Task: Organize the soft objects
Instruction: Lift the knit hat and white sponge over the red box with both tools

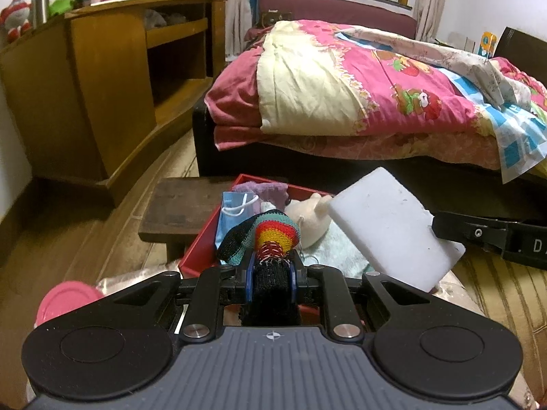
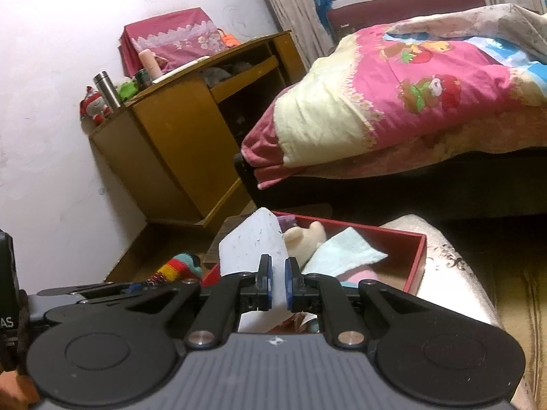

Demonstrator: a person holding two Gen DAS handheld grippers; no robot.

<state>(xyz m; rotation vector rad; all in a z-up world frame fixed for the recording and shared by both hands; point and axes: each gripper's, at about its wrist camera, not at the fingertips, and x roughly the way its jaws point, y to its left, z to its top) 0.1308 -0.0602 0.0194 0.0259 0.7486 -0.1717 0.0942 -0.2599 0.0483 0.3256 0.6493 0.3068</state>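
My left gripper point(image 1: 271, 266) is shut on a striped knitted sock point(image 1: 273, 235), black, teal, red and yellow, held above the near edge of a red box point(image 1: 201, 239). My right gripper point(image 2: 277, 273) is shut on a white sponge block point(image 2: 253, 246), lifted over the same red box point(image 2: 415, 259); the white sponge block point(image 1: 393, 225) also shows at right in the left wrist view. Inside the box lie a cream plush toy point(image 1: 311, 218), a pale green cloth point(image 2: 345, 249), a blue face mask point(image 1: 234, 212) and a purple cloth point(image 1: 270, 189).
The box sits on a pale cushioned seat point(image 2: 454, 273). A dark wooden stool point(image 1: 181, 205) stands behind it. A bed with pink quilts point(image 1: 359, 89) fills the right, a wooden cabinet point(image 1: 102, 95) the left. A pink lid point(image 1: 68, 300) lies near left.
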